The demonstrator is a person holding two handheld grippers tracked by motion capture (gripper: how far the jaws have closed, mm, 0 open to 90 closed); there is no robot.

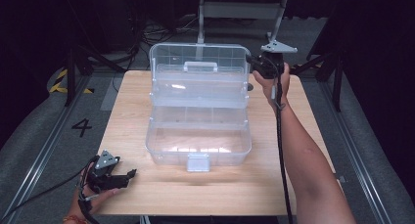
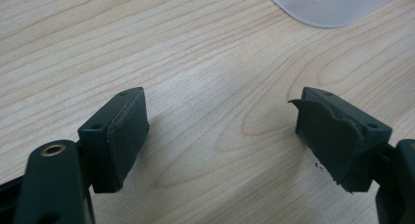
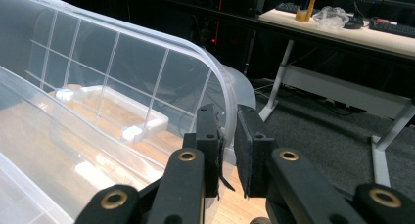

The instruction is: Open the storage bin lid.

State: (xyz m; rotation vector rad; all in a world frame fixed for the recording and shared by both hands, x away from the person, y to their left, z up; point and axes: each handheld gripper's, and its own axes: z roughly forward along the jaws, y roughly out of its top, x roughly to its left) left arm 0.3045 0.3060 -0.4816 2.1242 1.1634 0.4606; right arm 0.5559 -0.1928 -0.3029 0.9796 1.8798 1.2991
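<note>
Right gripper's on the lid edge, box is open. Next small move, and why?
Probably swing the lid forward and down a little to start closing. The right gripper looks pinched on the lid's rim at its right corner, the lid stands upright behind the clear box, and the left gripper hangs open over the table, clear of it.

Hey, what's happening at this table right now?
A person is working on a clear plastic storage box on the wooden table. The right claw is shut on the edge of the box's raised clear lid at its far right corner, holding it open. The left claw rests open on the table near the front left, holding nothing.
</note>
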